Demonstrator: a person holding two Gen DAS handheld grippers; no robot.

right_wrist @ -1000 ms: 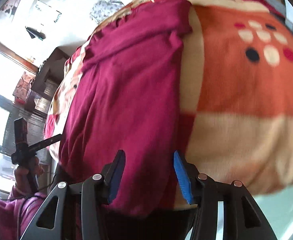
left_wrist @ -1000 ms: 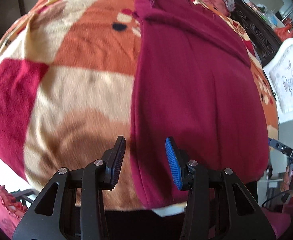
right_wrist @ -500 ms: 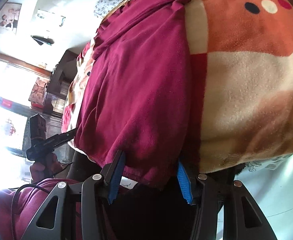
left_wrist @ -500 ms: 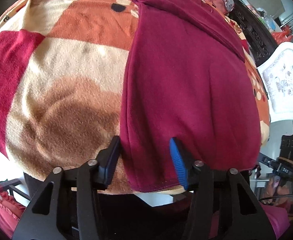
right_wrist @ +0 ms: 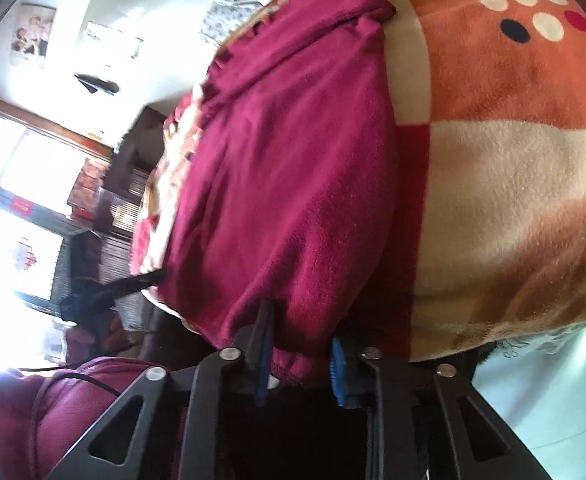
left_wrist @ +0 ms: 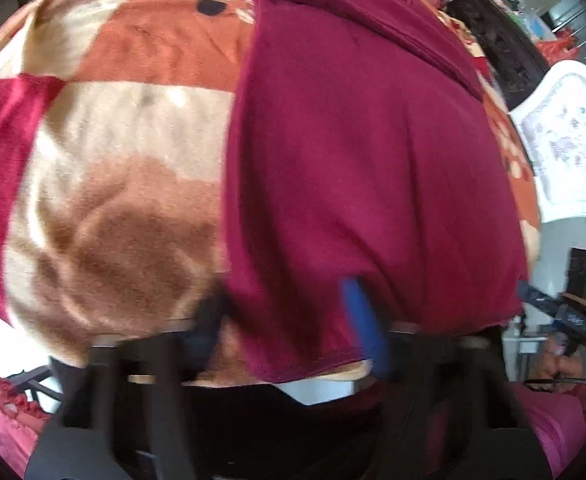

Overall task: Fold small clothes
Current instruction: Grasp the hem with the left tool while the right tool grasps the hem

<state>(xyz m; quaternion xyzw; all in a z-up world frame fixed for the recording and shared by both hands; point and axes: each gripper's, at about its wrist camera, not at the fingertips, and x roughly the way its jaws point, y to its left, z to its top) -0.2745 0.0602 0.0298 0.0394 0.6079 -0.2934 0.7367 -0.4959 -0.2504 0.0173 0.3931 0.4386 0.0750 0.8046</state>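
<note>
Change, left wrist view: since a second ago your left gripper (left_wrist: pixel 289 320) has dropped to the near hem of the maroon garment (left_wrist: pixel 373 168), which then lay well ahead of the fingers.
Left tool: your jaws stand wide, straddling the hem corner at 6 o'clock; the blue pad (left_wrist: pixel 363 328) pokes through a pucker of cloth. Blur hides whether anything is pinched yet.
Garment place: it lies lengthwise on the patterned blanket (left_wrist: pixel 113 152), running from 12 o'clock down to the bed edge.
Change, right wrist view: your right gripper (right_wrist: pixel 301 356) has likewise come down onto the opposite hem corner.
Right tool: jaws partly open with a fold of hem between them, cloth bunched against both pads; not clamped, as far as you can see.
Handling: judge it soft, light fleece, limp and a little clingy on the plush blanket.
Hold: take both near corners at the stitched hem, deep enough to catch every layer.
</note>
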